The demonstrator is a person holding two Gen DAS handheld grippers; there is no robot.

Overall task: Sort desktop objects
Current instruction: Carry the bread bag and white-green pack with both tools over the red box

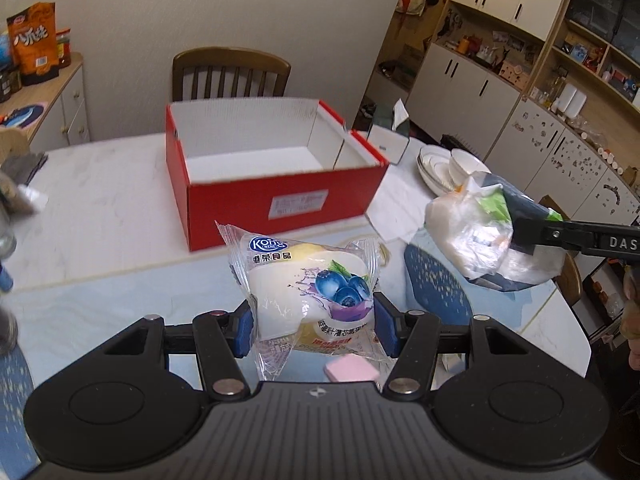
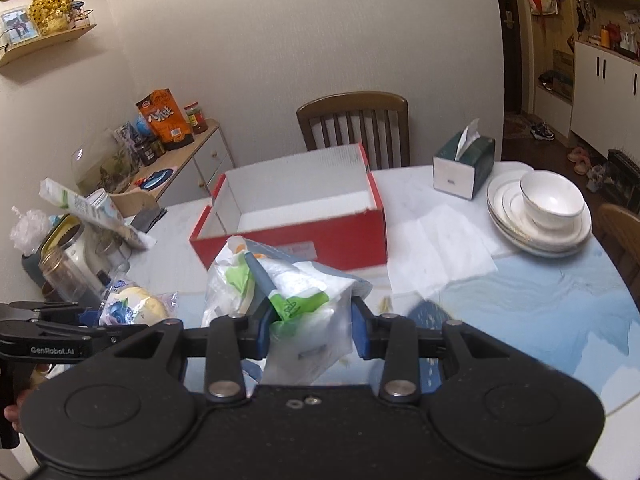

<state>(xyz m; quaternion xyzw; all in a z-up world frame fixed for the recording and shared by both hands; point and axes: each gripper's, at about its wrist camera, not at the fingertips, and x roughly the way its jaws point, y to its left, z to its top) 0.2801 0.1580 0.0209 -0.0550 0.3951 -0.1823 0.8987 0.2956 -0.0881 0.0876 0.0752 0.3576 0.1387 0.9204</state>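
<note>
Here, a blueberry bread packet [image 1: 308, 292] is clamped by the left gripper [image 1: 314, 330] and a crumpled plastic bag [image 2: 292, 312] by the right gripper [image 2: 308, 330], both held in front of the red box [image 1: 276, 196]

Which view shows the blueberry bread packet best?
The left wrist view: the blueberry bread packet sits front and centre, label readable, in the left gripper. The right wrist view shows only part of it at the left edge.
</note>
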